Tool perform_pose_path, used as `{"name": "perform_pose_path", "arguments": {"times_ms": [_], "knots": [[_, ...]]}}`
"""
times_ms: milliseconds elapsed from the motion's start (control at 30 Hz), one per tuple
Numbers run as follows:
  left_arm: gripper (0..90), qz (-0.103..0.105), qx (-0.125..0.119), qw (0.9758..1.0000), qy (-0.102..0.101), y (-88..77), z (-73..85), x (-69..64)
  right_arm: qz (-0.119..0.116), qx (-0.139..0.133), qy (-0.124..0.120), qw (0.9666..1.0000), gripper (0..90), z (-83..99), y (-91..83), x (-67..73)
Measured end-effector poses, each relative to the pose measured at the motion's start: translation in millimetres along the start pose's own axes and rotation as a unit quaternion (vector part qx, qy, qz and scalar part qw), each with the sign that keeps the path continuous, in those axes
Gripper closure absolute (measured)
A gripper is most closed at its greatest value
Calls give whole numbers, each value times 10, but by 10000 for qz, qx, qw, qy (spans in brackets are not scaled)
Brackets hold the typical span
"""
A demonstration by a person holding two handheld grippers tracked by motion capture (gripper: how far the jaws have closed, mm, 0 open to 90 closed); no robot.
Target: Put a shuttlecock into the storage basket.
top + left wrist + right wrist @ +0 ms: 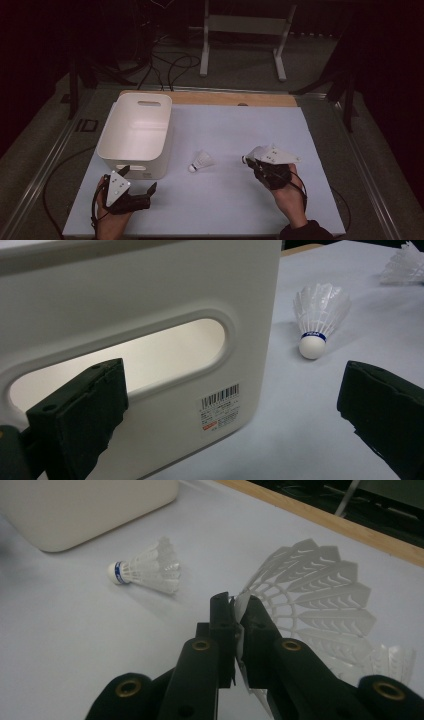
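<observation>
Item: right gripper [239,611], jaws clamped on the feather skirt of our held shuttlecock [320,595], right of centre on the white mat [225,200]. Second shuttlecock [201,161] lies mid-mat beside the white bin [135,131]. Left gripper [136,180] gapes empty near that bin

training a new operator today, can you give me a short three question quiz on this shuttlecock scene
1. True or false: the right gripper is shut on a shuttlecock.
2. Where does the loose shuttlecock lie? A) inside the white bin B) on the white table sheet between the bin and the right gripper C) on the floor
3. Fill in: the left gripper sits beside the white bin with its jaws ____.

Key
1. True: the feather skirt is pinched between the jaws.
2. B
3. open, with nothing between them
</observation>
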State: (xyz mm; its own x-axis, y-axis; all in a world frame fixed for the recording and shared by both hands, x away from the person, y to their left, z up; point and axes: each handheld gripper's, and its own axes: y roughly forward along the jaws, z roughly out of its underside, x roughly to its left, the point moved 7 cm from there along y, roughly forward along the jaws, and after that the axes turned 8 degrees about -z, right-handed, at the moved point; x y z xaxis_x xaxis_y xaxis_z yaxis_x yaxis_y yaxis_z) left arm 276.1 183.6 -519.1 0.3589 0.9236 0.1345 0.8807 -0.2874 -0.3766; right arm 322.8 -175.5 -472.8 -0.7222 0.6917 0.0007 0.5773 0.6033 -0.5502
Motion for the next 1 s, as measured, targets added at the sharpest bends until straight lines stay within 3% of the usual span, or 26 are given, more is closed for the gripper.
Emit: {"name": "perform_pose_path", "arguments": {"times_ms": [1000], "knots": [[5,17,18,10000,38,7,5,-23,-31,-88,-76,9999,853,-264,29,39]]}}
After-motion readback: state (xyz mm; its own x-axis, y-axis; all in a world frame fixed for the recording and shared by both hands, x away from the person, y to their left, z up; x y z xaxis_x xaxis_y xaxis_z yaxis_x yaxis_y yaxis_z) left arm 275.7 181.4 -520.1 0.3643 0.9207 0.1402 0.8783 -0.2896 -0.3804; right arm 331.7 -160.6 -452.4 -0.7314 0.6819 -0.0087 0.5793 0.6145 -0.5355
